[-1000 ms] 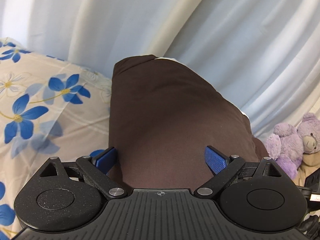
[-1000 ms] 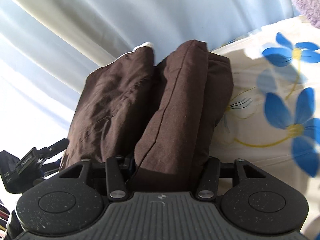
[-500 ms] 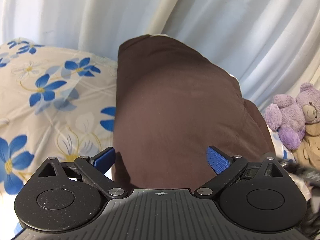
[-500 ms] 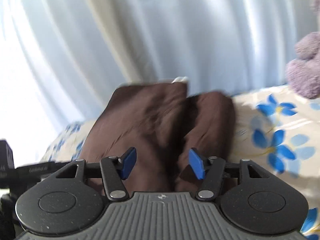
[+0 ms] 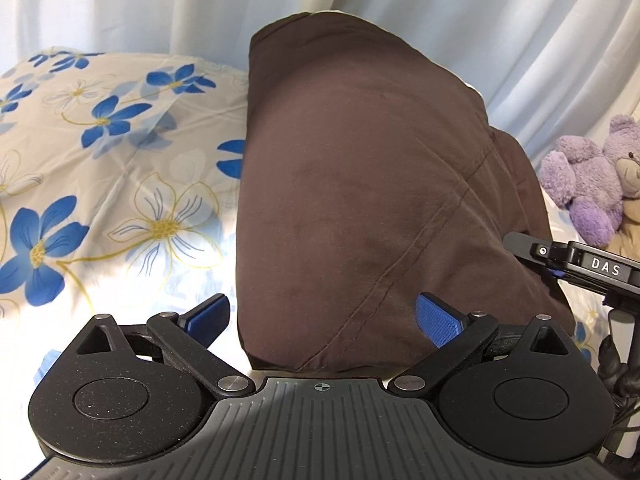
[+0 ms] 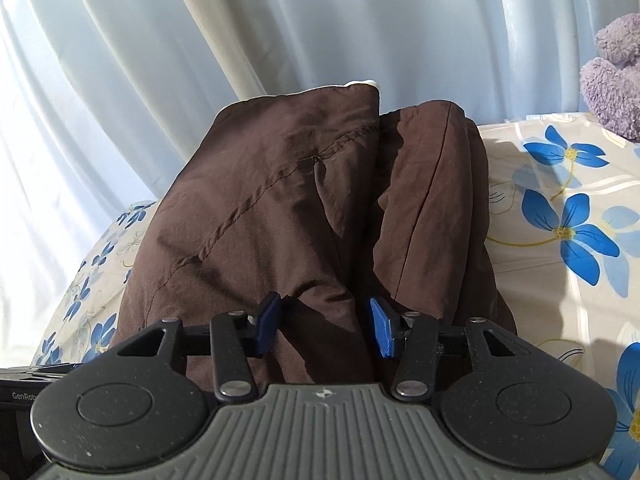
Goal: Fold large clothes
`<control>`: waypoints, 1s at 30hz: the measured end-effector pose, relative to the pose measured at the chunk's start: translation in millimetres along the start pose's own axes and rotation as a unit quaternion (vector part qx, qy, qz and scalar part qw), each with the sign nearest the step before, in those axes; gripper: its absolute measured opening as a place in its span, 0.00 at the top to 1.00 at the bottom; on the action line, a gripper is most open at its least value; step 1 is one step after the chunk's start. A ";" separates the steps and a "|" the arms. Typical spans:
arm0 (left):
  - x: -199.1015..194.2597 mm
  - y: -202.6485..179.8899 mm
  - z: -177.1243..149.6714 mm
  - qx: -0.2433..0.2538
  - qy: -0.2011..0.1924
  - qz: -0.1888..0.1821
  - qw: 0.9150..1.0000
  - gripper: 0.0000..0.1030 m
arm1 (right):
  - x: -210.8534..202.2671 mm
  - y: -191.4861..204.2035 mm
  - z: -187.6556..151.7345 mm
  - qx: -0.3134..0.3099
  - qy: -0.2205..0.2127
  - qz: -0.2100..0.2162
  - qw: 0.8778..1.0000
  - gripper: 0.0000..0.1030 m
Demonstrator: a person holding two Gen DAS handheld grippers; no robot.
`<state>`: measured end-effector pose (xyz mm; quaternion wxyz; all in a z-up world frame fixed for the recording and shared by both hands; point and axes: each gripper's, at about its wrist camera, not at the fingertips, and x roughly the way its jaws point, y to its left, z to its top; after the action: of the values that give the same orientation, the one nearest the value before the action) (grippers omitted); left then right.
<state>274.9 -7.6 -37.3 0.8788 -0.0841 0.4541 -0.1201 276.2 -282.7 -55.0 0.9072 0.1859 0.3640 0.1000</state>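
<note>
A folded dark brown garment [image 5: 360, 200] lies on the flowered bed sheet [image 5: 100, 160], up against the curtain. My left gripper [image 5: 324, 318] stands wide open at the garment's near edge; its left pad is over the sheet and its right pad over the cloth, and neither presses. From the right wrist, the same brown garment [image 6: 304, 208] shows two stacked folds with a seam. My right gripper [image 6: 326, 324] hovers at its near end. Its jaws are closing with brown cloth seen between the blue pads, which do not pinch it.
Pale curtains [image 6: 280, 20] hang close behind the garment. A purple plush bear [image 5: 588, 184] sits at the right of the bed, also seen as a purple plush bear [image 6: 616, 92]. The right tool's black housing [image 5: 592, 268] juts in. The flowered sheet [image 6: 560, 220] is bare to the right.
The left gripper has drawn back, so the garment's near edge and more sheet show. The right gripper's pads, hidden by the cloth a second ago, now show and stand closer together.
</note>
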 end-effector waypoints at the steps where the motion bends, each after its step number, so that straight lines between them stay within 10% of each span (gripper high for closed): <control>1: 0.2 0.2 -0.3 -0.003 0.001 0.005 1.000 0.01 | 0.4 0.6 -0.3 -0.001 0.001 -0.001 1.000 0.54; 16: -14.7 -3.5 -13.7 -0.013 -0.008 0.070 0.997 0.00 | -2.1 3.5 -0.6 0.006 0.011 0.010 1.000 0.53; 24: -31.0 -20.5 -47.3 0.049 0.036 0.137 0.989 0.00 | -69.7 26.7 -53.8 -0.027 0.048 -0.066 0.996 0.15; 30: -53.0 -30.7 -58.3 0.090 0.019 0.160 0.983 0.00 | -68.8 49.0 -89.4 -0.028 0.125 -0.115 0.985 0.06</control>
<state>193.5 -24.0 -21.6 0.8819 0.0710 0.4657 -0.0198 162.3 -236.2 -51.6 0.8650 0.1029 0.4903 0.0276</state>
